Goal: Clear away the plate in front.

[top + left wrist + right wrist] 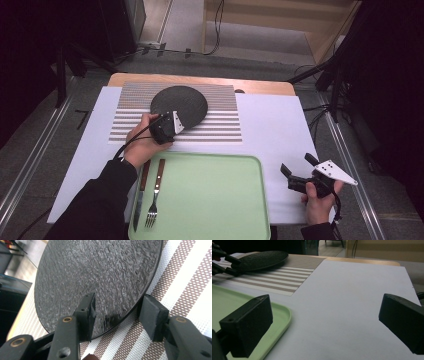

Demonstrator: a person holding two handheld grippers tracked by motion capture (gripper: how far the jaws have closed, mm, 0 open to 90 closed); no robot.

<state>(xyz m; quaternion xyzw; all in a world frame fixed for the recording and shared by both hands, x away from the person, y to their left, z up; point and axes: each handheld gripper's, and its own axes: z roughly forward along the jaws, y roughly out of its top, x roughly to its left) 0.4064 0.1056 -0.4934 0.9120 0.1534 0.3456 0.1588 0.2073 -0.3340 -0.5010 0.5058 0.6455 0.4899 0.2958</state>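
A round black textured plate (179, 102) (100, 272) lies on a brown-and-white striped placemat (220, 125). My left gripper (175, 124) (115, 307) is at the plate's near rim. Its jaws straddle that rim, one pad over the plate's top and the other beside the edge over the placemat (185, 285). A gap still shows, so it is open. My right gripper (297, 164) (324, 315) hovers over the white table cover to the right of the tray, open wide with nothing between its pads. Far off in the right gripper view, the left gripper (233, 265) sits at the plate (259, 258).
A light green tray (210, 156) (284, 312) sits at the table's near edge. A knife (141, 190) and a fork (156, 192), both with wooden handles, lie on its left side. White cover (275, 125) spreads right of the placemat. Cables and dark stands surround the table.
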